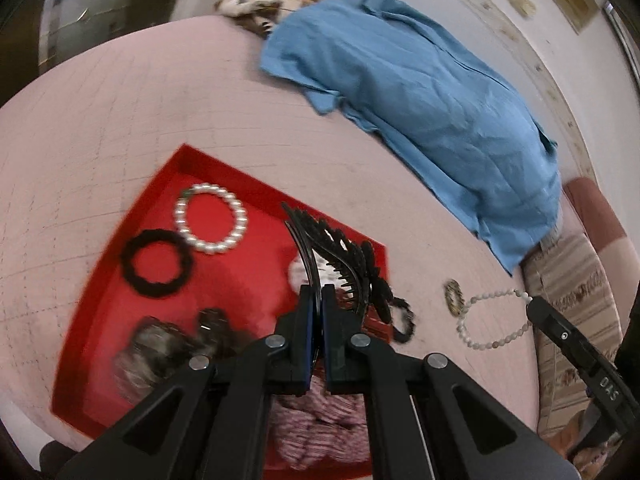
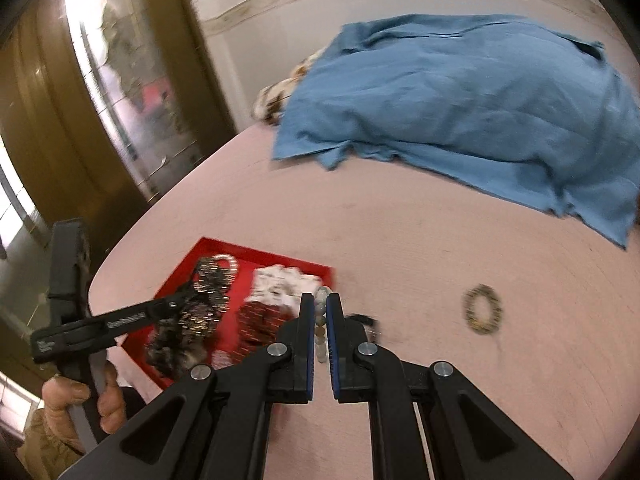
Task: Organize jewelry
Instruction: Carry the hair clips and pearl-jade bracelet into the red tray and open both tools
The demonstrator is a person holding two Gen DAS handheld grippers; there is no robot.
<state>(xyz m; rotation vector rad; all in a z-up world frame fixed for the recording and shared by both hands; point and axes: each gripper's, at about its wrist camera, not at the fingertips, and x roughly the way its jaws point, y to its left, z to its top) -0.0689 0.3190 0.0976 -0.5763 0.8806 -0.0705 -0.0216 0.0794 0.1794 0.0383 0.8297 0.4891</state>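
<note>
Because the black hair clip (image 1: 340, 264) is light, stiff plastic with thin teeth that could snap, its curved spine is the safe place to pinch, and the left tool (image 1: 317, 292) is closed on exactly that, holding it above the near corner of the red tray (image 1: 192, 160). Loose and slippery, the pale bead bracelet (image 1: 490, 320) dangles just right of the tray from the right tool (image 2: 320, 304), which seems nearly closed on a few beads, though blur hides the contact.
</note>
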